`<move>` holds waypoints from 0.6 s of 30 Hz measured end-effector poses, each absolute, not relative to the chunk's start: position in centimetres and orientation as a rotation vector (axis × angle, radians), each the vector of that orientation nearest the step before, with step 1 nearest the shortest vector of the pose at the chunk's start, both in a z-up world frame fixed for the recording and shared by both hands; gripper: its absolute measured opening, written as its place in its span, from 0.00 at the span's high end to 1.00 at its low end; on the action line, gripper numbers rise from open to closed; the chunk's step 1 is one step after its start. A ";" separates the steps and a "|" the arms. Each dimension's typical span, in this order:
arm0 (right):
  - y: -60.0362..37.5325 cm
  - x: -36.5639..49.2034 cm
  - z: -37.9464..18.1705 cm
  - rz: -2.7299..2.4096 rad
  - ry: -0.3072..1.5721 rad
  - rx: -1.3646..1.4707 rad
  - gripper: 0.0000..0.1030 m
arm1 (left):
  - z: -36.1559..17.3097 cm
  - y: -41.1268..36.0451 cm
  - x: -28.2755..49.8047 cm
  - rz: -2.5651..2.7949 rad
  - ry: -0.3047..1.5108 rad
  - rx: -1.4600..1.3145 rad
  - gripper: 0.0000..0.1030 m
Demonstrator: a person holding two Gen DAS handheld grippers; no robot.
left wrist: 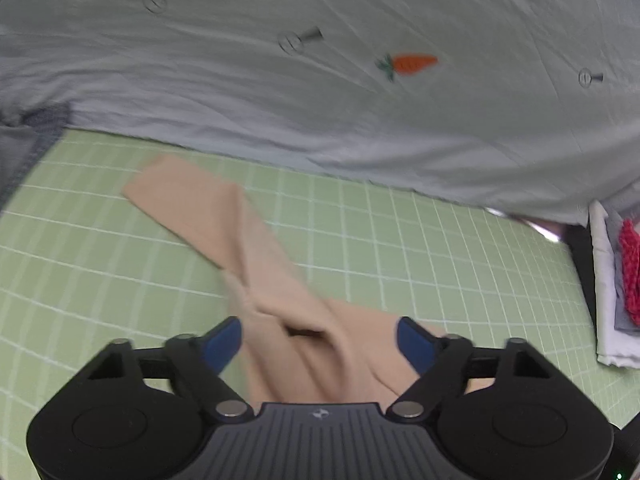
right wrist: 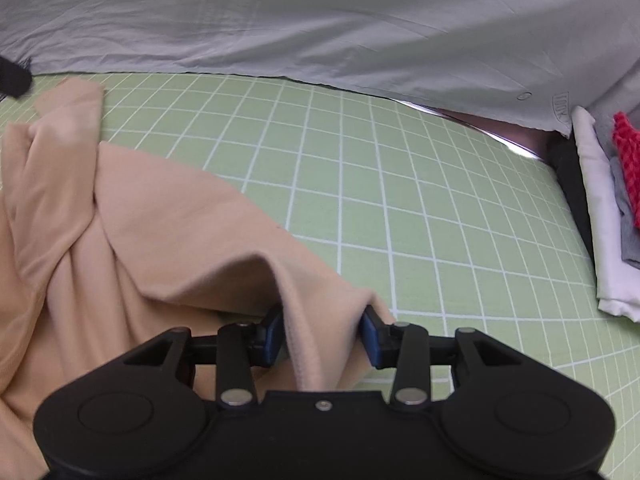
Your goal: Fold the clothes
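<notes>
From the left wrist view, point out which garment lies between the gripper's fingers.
The beige garment, spread on the green grid sheet. The folded white, grey and red clothes are stacked apart at the right edge.

A green sheet (right wrist: 400,200) with white grid lines. A pale grey quilt (left wrist: 320,100) with a carrot motif (left wrist: 412,63) covers its far edge.

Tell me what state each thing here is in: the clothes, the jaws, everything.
Peach garment: crumpled, unfolded, on the green grid mat.
Left gripper: jaws open, garment between them.
Right gripper: jaws partly open around a garment fold.
Stacked clothes: folded, at the mat's edge.
</notes>
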State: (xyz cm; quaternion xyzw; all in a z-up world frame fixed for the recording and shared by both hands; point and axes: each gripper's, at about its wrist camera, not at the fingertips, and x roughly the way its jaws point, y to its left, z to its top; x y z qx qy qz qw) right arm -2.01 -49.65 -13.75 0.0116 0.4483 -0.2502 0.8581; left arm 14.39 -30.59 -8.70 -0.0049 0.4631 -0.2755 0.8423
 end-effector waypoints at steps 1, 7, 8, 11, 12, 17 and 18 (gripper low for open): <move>-49.7 -2.1 -13.8 -0.529 0.940 0.032 0.61 | -9.1 -31.0 14.6 -0.586 0.991 -0.007 0.32; -49.9 -2.2 -13.9 -0.536 0.934 0.050 0.63 | -11.1 -32.6 15.4 -0.597 1.054 0.014 0.89; -50.0 -2.2 -13.9 -0.538 0.932 0.052 0.70 | -11.4 -32.5 15.6 -0.596 1.064 0.006 0.93; -50.6 -2.6 -13.7 -0.554 0.918 0.072 0.89 | -11.6 -31.6 15.7 -0.579 1.061 -0.022 0.95; -51.1 -3.0 -13.5 -0.564 0.904 0.096 0.94 | -11.5 -31.2 15.7 -0.566 1.052 -0.031 0.95; -54.9 -6.1 -11.4 -0.690 0.778 0.286 0.96 | -8.6 -26.4 16.2 -0.413 0.940 -0.043 0.95; -56.0 -6.8 -10.1 -0.723 0.729 0.307 0.96 | -7.6 -25.0 16.4 -0.373 0.903 -0.040 0.95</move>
